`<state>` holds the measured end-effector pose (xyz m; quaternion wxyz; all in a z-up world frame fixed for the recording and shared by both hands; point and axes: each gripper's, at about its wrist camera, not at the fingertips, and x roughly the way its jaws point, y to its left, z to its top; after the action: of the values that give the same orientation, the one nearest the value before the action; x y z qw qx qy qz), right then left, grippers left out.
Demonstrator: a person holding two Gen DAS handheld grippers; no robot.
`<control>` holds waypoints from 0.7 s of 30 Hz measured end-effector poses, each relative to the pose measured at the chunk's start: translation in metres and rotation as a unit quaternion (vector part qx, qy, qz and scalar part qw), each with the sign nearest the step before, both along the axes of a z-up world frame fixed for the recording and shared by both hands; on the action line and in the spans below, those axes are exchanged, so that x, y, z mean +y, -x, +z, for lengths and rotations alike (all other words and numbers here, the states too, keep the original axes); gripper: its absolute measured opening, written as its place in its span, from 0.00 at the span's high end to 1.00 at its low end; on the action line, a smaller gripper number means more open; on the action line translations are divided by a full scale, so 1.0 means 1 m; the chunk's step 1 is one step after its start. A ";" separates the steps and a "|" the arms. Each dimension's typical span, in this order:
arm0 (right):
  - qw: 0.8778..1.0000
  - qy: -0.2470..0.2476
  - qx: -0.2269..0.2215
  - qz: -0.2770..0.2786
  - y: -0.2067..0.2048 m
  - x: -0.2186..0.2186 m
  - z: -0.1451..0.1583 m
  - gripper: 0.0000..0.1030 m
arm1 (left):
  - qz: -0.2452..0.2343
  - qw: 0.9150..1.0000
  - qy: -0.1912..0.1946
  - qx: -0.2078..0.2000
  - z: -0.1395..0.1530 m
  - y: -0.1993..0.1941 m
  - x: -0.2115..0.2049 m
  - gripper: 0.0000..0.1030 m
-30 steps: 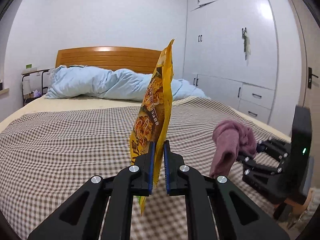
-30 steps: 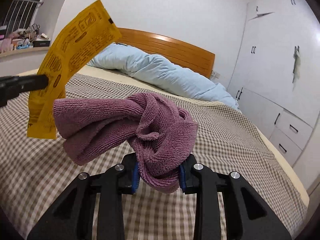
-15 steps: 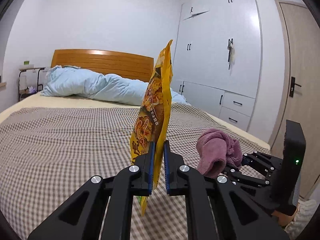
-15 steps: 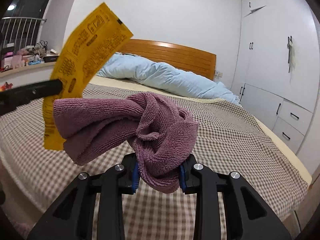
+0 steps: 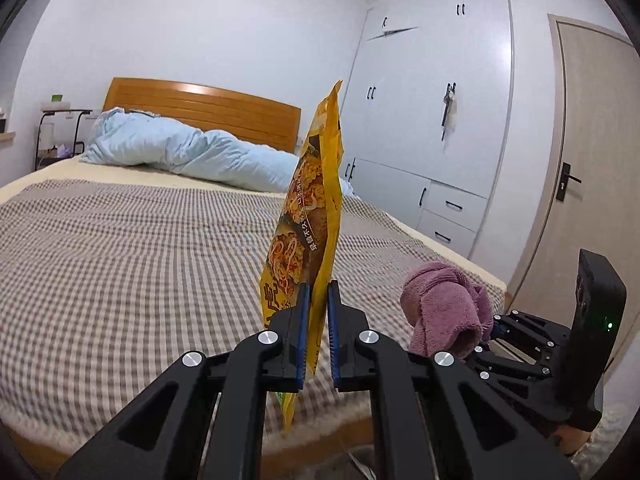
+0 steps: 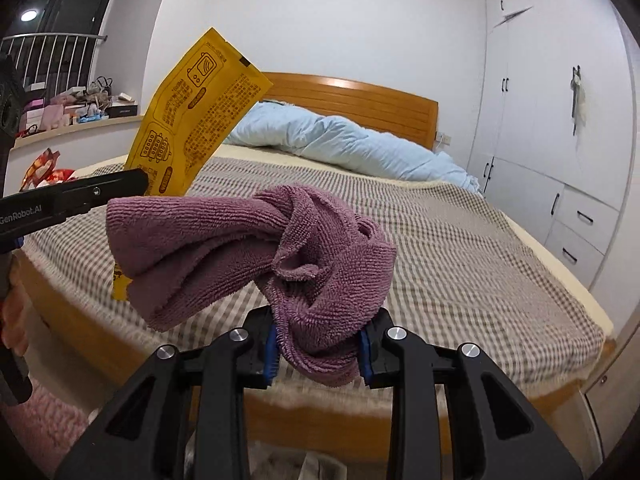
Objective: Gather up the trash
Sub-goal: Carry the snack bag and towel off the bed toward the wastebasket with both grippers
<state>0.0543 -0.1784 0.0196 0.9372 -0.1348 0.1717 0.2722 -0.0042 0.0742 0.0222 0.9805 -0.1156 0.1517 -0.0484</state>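
**Items in carriage: one wrapper, one cloth**

Left gripper (image 5: 317,332): fingers pinched nearly together on the yellow food wrapper (image 5: 310,224), which stands upright above the foot edge of the bed (image 5: 120,264). Right gripper (image 6: 318,350): fingers at a narrow gap, clamped on a bunched purple cloth (image 6: 280,252), just beside the wrapper. No bin in view. Handling, as judged: keep both grips firm, carry level, and release only once directly over the receptacle, since the wrapper is light and could drift.
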 end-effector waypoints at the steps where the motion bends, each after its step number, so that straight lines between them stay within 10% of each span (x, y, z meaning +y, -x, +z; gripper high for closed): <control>1: 1.000 0.001 0.004 -0.001 0.004 -0.003 -0.003 0.71 | -0.001 1.000 0.000 0.003 -0.003 0.003 -0.002 0.94; 21: 0.998 0.005 0.059 -0.019 0.049 -0.037 -0.054 0.71 | -0.011 0.999 -0.013 0.028 -0.030 0.047 -0.025 0.94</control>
<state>0.0051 -0.2149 -0.0340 0.9295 -0.1199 0.2308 0.2614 -0.0514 0.0490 -0.0081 0.9768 -0.1020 0.1805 -0.0538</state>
